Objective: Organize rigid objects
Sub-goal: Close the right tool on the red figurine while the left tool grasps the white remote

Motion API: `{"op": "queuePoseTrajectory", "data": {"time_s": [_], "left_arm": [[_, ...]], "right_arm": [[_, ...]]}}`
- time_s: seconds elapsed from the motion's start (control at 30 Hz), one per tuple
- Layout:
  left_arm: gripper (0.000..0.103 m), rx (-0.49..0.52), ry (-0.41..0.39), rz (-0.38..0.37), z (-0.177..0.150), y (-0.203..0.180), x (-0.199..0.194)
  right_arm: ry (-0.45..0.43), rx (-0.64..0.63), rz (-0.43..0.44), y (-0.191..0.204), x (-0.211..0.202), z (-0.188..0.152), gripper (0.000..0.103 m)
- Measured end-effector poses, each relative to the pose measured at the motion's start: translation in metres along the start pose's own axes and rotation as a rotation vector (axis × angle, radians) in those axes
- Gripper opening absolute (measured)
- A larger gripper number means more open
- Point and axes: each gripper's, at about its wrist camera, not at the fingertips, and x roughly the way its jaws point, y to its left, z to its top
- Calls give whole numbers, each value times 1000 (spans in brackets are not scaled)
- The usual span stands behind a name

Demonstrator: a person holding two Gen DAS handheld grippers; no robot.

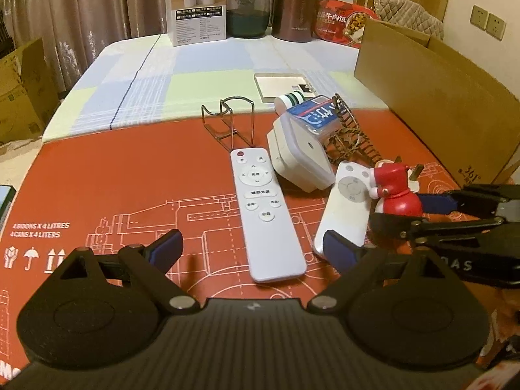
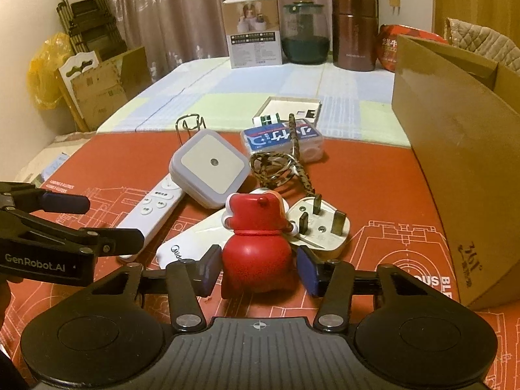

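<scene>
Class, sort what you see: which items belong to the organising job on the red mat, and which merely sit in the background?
Job items: red figurine, long white remote, short remote, night light, plug, cardboard box.

Background: brown canister, glass jar, product carton.

This is looking like a room in a home. Long brown curtains are hanging behind a table wearing a checked blue and green cloth. A white wall socket is sitting on the wall, and brown cardboard boxes are standing nearby.
</scene>
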Motion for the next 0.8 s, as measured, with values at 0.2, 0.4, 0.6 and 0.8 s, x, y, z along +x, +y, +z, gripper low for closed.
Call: {"op": "queuePoseTrajectory", "data": {"time_s": [0.2,0.4,0.6,0.8], "left_arm": [[91,-4,2,-22,0,-1,3],[90,-4,9,-25,1,-3,9],[80,-3,14,-18,4,-4,18],[66,-29,5,-7,13,-1,30]], "right_arm": [[-5,-8,-4,0,2,1,43],[0,-3,-33,-3,-7,-1,43],[-11,8,-57,-8,-21,-6,43],[-19,8,-62,-9,-24,-5,43]]}}
